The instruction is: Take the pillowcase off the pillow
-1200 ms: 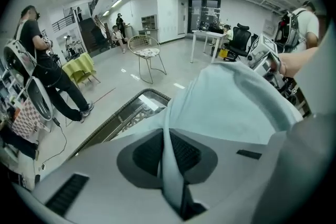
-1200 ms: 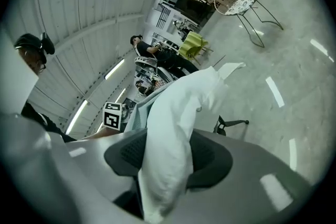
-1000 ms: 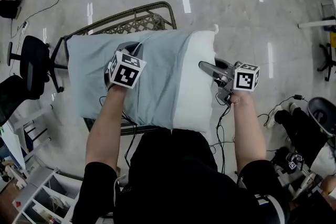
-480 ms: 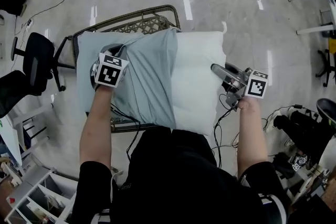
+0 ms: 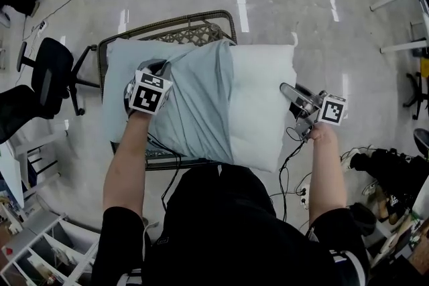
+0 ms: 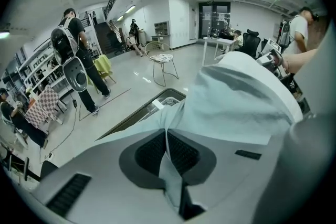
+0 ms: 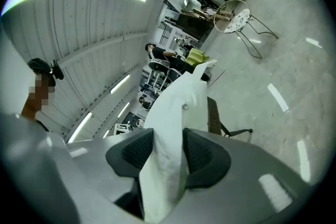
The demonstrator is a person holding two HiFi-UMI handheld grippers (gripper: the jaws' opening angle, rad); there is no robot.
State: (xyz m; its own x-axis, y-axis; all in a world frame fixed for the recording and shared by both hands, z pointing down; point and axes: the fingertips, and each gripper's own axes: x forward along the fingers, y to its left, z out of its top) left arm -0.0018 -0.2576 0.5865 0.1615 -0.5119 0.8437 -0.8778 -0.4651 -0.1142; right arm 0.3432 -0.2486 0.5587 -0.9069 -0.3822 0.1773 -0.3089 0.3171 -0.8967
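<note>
Between the fingers point(image 6: 149, 152) of my left gripper point(image 6: 168, 150) there's a fold of the blue pillowcase point(image 5: 194, 97), clamped tight. The rest covers the half of the pillow point(image 5: 265, 97) nearest them. My right gripper point(image 7: 168, 150) has just been opening its fingers a bit, with the bare white pillow corner pressed between them. A wicker chair point(image 5: 181, 29) sits under the pillow, beyond both fingertips. A black office chair point(image 5: 47, 77) stands well outside the left fingers.

What I can't see
Pillowcase point(image 5: 191, 100) hides the pillow's point(image 5: 263, 104) left half; only the wicker frame's point(image 5: 191, 31) far edge shows.
</note>
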